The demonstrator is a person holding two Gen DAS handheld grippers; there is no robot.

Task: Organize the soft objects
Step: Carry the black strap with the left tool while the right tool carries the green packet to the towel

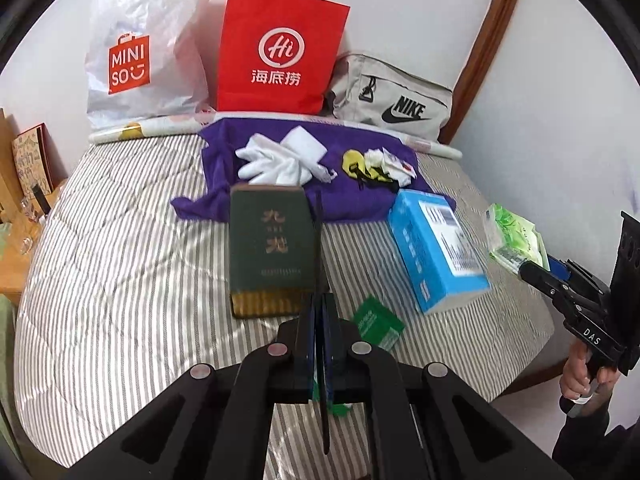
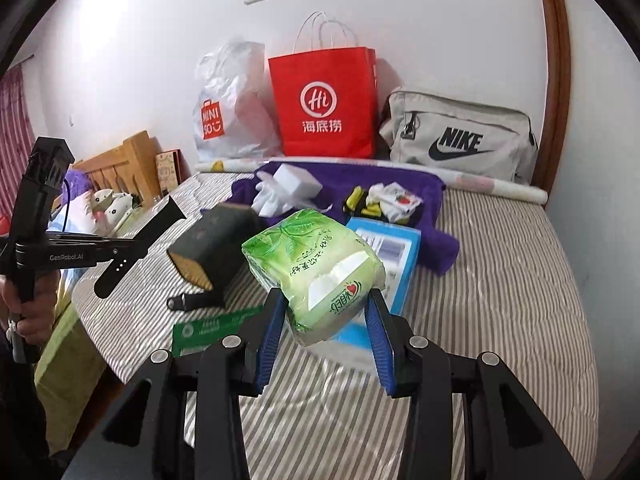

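Note:
My right gripper [image 2: 325, 308] is shut on a green tissue pack [image 2: 316, 268] and holds it above the striped bed; the pack also shows in the left wrist view [image 1: 514, 240] at the right gripper's tip. My left gripper [image 1: 320, 308] is shut on a thin black strap [image 1: 319, 240] that runs up from its jaws; the strap shows in the right wrist view [image 2: 140, 244]. White gloves [image 1: 276, 164] and small yellow and white cloth items [image 1: 376, 166] lie on a purple towel [image 1: 224, 160] at the far side of the bed.
A dark green box [image 1: 270, 248], a blue box [image 1: 436, 248] and a small green box [image 1: 378, 322] lie on the bed [image 1: 120, 280]. A Miniso plastic bag [image 1: 144, 52], a red paper bag [image 1: 280, 52] and a grey Nike bag [image 1: 396, 100] stand against the wall. A wooden nightstand [image 1: 12, 240] is at left.

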